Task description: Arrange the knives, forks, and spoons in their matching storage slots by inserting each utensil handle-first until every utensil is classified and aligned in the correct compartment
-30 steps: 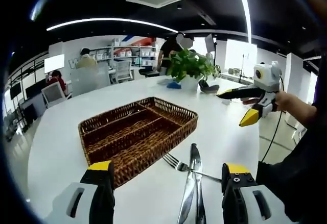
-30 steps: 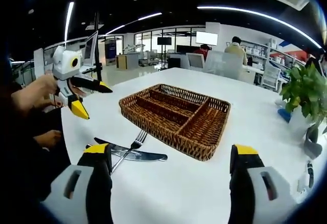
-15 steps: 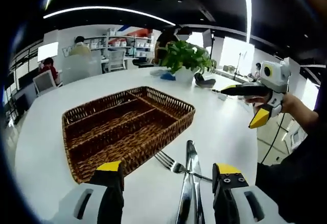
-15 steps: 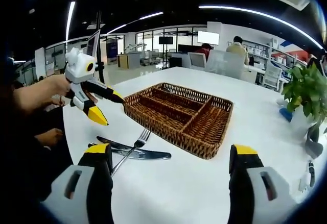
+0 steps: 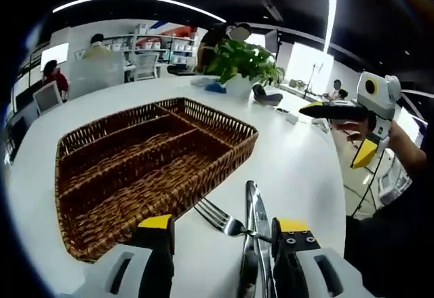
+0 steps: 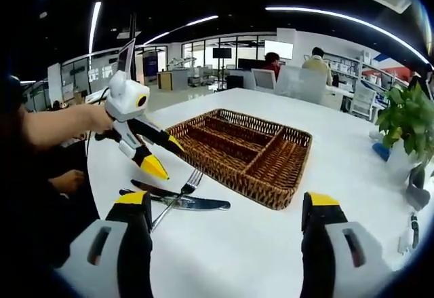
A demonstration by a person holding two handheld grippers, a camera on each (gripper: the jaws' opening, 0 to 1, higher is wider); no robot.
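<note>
An empty brown wicker basket [image 5: 149, 155] [image 6: 244, 152] with three compartments sits on the round white table [image 5: 298, 169]. Just in front of it a fork [image 5: 220, 218] [image 6: 182, 189] lies crossed over two knives [image 5: 256, 216] [image 6: 186, 203]. My left gripper [image 5: 224, 244] hangs low over this cutlery, jaws open with nothing between them, the knife blades running up between its fingertips. In the right gripper view the left gripper [image 6: 166, 157] hovers just above the fork. My right gripper [image 6: 227, 230] [image 5: 339, 132] is held open and empty, back from the cutlery.
A potted green plant [image 5: 237, 64] [image 6: 403, 121] and a small dark object [image 5: 266, 96] stand on the far side of the table. A person's arm [image 6: 54, 125] reaches in from the left. Desks, chairs and people fill the room behind.
My left gripper has come down and forward towards the fork and knives, and its jaws have narrowed somewhat. The right gripper has hardly moved. The cutlery and basket lie as before.
</note>
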